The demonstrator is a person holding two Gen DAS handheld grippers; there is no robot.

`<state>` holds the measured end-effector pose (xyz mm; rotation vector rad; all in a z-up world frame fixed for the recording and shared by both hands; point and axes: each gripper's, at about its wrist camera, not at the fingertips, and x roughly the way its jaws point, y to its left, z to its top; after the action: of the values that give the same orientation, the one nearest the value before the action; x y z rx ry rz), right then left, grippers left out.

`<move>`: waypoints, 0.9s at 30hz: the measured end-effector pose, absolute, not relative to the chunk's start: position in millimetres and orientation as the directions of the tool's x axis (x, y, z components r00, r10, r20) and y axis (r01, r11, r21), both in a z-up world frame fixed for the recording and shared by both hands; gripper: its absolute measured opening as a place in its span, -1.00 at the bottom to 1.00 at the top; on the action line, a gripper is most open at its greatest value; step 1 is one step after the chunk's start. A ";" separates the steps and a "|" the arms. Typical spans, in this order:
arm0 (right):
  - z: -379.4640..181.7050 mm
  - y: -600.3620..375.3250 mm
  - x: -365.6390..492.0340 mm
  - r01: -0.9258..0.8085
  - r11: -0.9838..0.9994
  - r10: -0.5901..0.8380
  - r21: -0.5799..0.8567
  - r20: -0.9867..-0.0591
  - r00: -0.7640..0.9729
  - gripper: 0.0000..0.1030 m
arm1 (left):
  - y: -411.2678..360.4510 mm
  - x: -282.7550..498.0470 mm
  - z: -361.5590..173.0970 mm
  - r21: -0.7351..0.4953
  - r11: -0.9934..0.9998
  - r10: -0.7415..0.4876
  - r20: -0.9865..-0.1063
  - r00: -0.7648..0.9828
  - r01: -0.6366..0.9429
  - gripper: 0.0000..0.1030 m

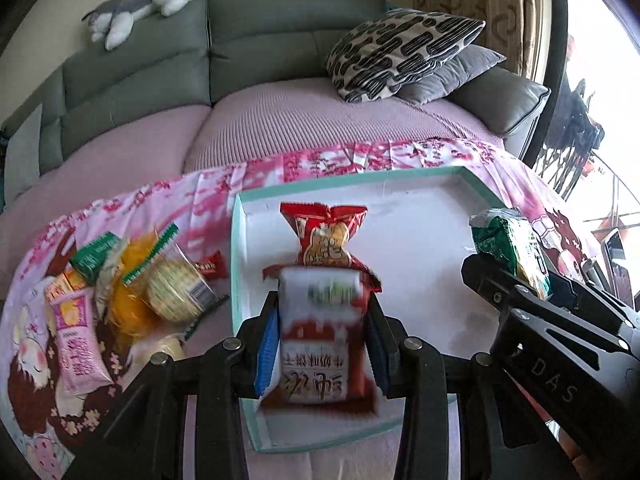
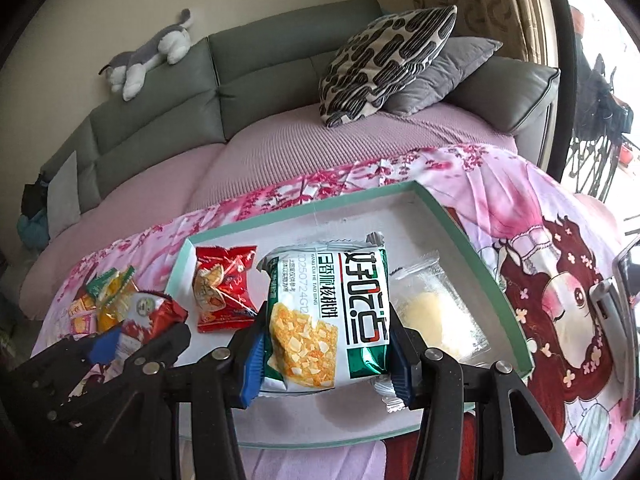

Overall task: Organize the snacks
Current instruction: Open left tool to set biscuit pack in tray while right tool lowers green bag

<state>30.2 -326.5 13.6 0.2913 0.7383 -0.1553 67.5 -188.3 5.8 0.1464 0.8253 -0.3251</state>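
Observation:
My left gripper (image 1: 322,320) is shut on a red and white snack packet (image 1: 320,344), held over the near left part of the teal-rimmed white tray (image 1: 236,264). A red snack bag (image 1: 326,236) lies in the tray just beyond it. My right gripper (image 2: 326,344) is shut on a green and white walnut cookie packet (image 2: 328,316) above the tray (image 2: 500,292). A clear packet with a pale cake (image 2: 436,312) lies in the tray to its right, the red bag (image 2: 224,292) to its left. The right gripper also shows in the left wrist view (image 1: 516,272).
A pile of loose snacks (image 1: 132,284) lies on the pink cartoon cloth (image 1: 100,392) left of the tray. Behind is a grey-green sofa (image 1: 260,48) with patterned cushions (image 1: 396,52) and a plush toy (image 1: 136,8). A window is at the right.

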 end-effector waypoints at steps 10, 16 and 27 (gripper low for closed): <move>-1.7 -327.9 40.0 0.237 0.942 -0.003 0.237 -0.700 0.714 0.04 | -198.1 82.8 -14.7 0.009 0.925 -0.245 -0.748 0.616 0.379 -0.20; -5.1 -332.2 42.8 0.249 0.934 0.000 0.256 -0.697 0.717 0.04 | -204.5 90.8 -16.2 0.034 0.922 -0.236 -0.741 0.629 0.386 -0.20; -3.7 -336.2 42.3 0.264 0.927 -0.007 0.266 -0.691 0.723 0.04 | -222.4 93.9 -17.1 0.065 0.905 -0.244 -0.730 0.638 0.420 -0.20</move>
<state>42.3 -336.2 -3.7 0.3622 0.7523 -0.1533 93.9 -222.4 -17.1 0.2382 0.7935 -0.3827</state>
